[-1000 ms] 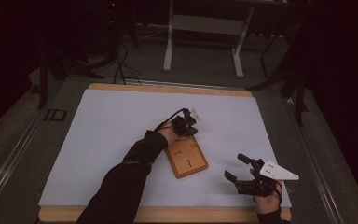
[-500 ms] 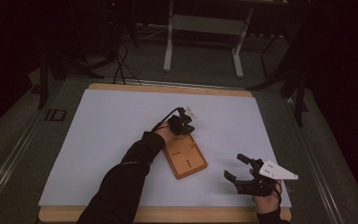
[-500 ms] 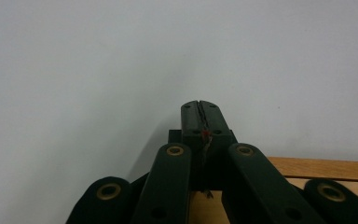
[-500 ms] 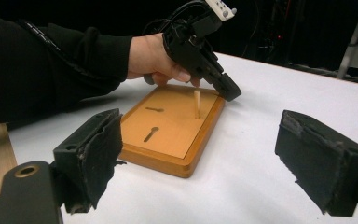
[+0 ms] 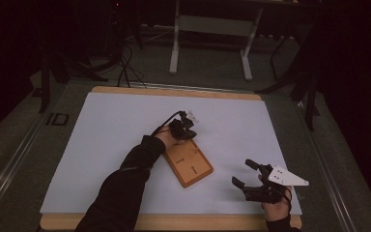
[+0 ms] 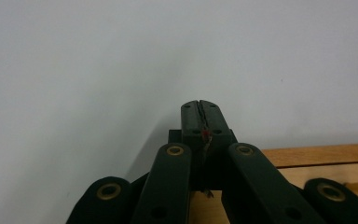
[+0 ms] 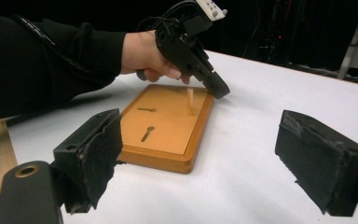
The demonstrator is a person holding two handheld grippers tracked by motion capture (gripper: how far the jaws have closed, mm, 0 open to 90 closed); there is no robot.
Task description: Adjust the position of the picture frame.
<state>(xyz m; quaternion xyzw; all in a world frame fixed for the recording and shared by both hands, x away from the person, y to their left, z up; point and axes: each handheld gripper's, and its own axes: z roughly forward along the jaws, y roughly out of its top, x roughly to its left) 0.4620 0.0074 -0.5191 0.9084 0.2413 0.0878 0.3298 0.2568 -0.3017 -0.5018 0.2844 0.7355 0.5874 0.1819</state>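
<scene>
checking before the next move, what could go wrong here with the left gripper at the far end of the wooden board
The left gripper is shut, with something thin and partly red pinched between its pads; such a small thing could slip out. Its tips hang just past the far edge of the wooden board, close to the upright peg, so a careless sweep might knock the peg. The right gripper is open and apart from the board, which nothing steadies, so it may slide on the white sheet.
</scene>
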